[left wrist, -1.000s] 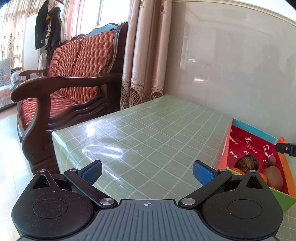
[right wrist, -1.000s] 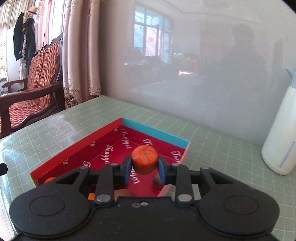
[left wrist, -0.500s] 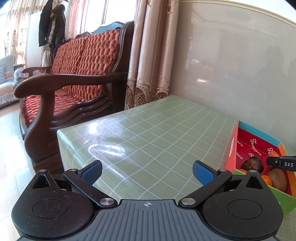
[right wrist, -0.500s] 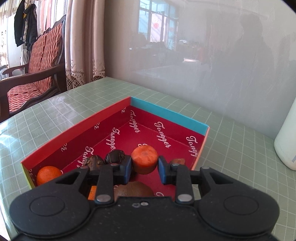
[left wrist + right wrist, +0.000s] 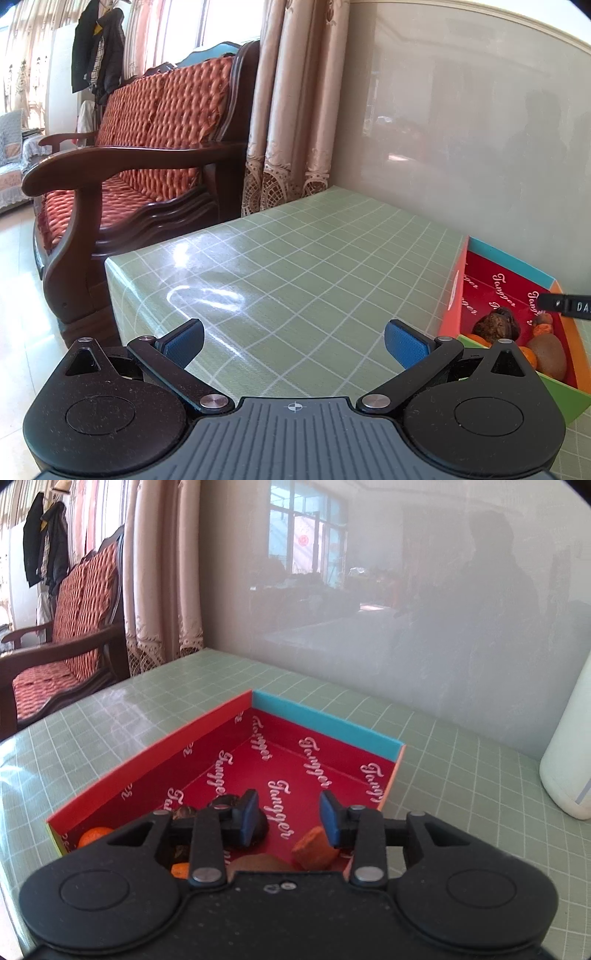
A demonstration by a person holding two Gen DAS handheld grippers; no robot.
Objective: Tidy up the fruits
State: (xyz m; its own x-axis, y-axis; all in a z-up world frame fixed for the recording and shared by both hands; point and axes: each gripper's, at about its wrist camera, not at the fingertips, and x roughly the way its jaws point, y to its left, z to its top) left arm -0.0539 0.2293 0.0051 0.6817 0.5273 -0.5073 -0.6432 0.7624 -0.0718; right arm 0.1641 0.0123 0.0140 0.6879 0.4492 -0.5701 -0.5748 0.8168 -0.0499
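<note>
A red-lined cardboard box (image 5: 325,723) sits on the green checked table. My right gripper (image 5: 288,812) hangs low over the box and its jaws are opening, with nothing between the blue pads. An orange fruit piece (image 5: 314,845) lies on the box floor just below the right pad. A tangerine (image 5: 94,836), dark wrinkled fruits (image 5: 184,812) and a brown kiwi (image 5: 258,862) lie at the near end, partly hidden by the gripper. My left gripper (image 5: 293,339) stands open and empty over bare table, left of the box (image 5: 452,295).
A white jug (image 5: 569,768) stands on the table right of the box. A glossy wall (image 5: 406,627) runs behind the table. A wooden sofa (image 5: 147,147) with red cushions and a curtain (image 5: 295,110) stand beyond the table's left edge.
The right gripper came down into the box and its jaws parted; the orange piece left the pads and now lies on the box floor. The left gripper stayed open.
</note>
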